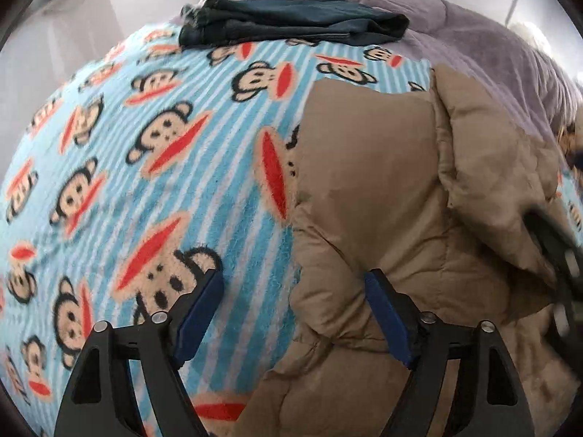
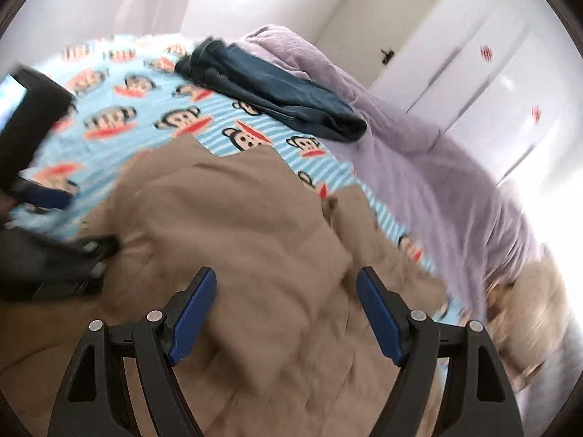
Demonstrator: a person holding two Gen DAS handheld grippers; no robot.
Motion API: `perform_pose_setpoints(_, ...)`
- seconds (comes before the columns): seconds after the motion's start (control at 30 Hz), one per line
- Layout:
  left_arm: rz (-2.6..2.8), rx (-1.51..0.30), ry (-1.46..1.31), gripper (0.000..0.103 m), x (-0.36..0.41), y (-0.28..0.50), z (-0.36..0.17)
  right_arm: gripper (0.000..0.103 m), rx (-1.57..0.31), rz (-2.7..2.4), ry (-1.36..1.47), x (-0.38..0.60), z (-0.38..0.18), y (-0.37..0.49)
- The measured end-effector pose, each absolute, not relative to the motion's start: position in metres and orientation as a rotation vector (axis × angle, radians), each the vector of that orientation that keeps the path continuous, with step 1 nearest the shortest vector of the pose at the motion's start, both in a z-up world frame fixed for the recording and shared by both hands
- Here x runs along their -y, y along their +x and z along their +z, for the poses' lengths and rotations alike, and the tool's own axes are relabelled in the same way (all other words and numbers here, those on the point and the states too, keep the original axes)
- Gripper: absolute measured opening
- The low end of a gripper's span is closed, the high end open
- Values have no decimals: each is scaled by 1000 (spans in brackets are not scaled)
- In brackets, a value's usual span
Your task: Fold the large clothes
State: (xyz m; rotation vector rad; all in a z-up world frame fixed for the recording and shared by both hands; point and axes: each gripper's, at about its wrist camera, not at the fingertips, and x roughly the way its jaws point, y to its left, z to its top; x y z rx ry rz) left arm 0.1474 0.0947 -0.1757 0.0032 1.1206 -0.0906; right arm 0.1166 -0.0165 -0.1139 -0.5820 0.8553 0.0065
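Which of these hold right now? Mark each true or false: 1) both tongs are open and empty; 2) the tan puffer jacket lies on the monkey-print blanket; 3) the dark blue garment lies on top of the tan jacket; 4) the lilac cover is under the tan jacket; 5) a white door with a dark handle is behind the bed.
1) True: the left tongs and right tongs stand wide apart with nothing clamped.
2) True: the tan puffer jacket rests on the monkey-print blanket.
3) False: the dark blue garment lies apart from it, at the blanket's far edge.
4) False: the lilac cover is bunched beside the jacket.
5) True: the white door.
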Motion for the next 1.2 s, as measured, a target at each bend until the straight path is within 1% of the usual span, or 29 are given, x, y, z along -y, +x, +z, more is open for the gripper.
perform_pose_setpoints(0.03,-92,-1114,22,82,-93,145,-176,81,-866,-22,-583,15,-116,126)
perform_pose_setpoints(0.07,-94,-1112,27,82,-91,144,-176,72,-875,-55,-543,21,-116,134)
perform_pose_setpoints(0.1,-97,-1113,27,82,-92,144,-176,57,-875,-88,-485,32,-112,138)
perform_pose_setpoints(0.13,-102,-1116,22,82,-93,144,-177,9,-879,-119,-423,45,-108,140)
perform_pose_setpoints(0.17,-108,-1121,17,82,-96,141,-178,0,-906,-164,-311,66,-102,140)
perform_pose_setpoints(0.27,-116,-1129,39,82,-93,150,-174,0,-985,-239,168,152,-105,122)
perform_pose_setpoints(0.37,-127,-1099,52,82,-95,159,-159,0,-1066,-329,496,220,-136,91)
perform_pose_setpoints(0.43,-112,-1058,37,82,-103,171,-145,2,-1107,-341,618,244,-152,76)
perform_pose_setpoints(0.47,-100,-1048,33,82,-106,177,-141,4,-1116,-331,637,250,-154,70)
perform_pose_setpoints(0.5,-89,-1043,31,82,-110,182,-139,8,-1110,-332,588,248,-148,67)
perform_pose_setpoints(0.53,-72,-1050,31,82,-113,191,-141,19,-1082,-318,480,236,-135,67)
perform_pose_setpoints(0.57,-64,-1066,30,82,-114,196,-144,54,-1054,-283,404,223,-125,67)
perform_pose_setpoints(0.6,-64,-1088,25,82,-115,200,-149,75,-1021,-233,326,206,-114,68)
perform_pose_setpoints(0.63,-69,-1107,17,82,-114,202,-154,93,-989,-182,275,189,-107,69)
perform_pose_setpoints(0.67,-74,-1119,17,82,-113,204,-161,93,-944,-90,218,164,-97,72)
perform_pose_setpoints(0.73,-63,-1126,44,82,-108,202,-172,93,-925,16,77,123,-93,78)
perform_pose_setpoints(0.77,-61,-1130,45,82,-107,201,-176,93,-907,40,-37,100,-94,82)
perform_pose_setpoints(0.9,-60,-1135,23,82,-109,198,-186,93,-853,17,-459,30,-123,95)
perform_pose_setpoints(1.0,-61,-1136,33,82,-108,199,-189,91,-839,-36,-557,17,-140,115)
perform_pose_setpoints(1.03,-62,-1133,39,82,-108,198,-189,87,-845,-52,-551,17,-140,118)
perform_pose_setpoints(1.07,-63,-1129,48,82,-107,198,-189,53,-849,-80,-527,23,-141,125)
perform_pose_setpoints(1.1,-64,-1126,56,82,-106,197,-189,24,-859,-109,-467,34,-139,131)
perform_pose_setpoints(1.13,-65,-1122,63,82,-105,197,-189,6,-878,-128,-417,42,-136,131)
perform_pose_setpoints(1.2,-66,-1119,67,82,-105,197,-190,5,-898,-195,-177,84,-127,128)
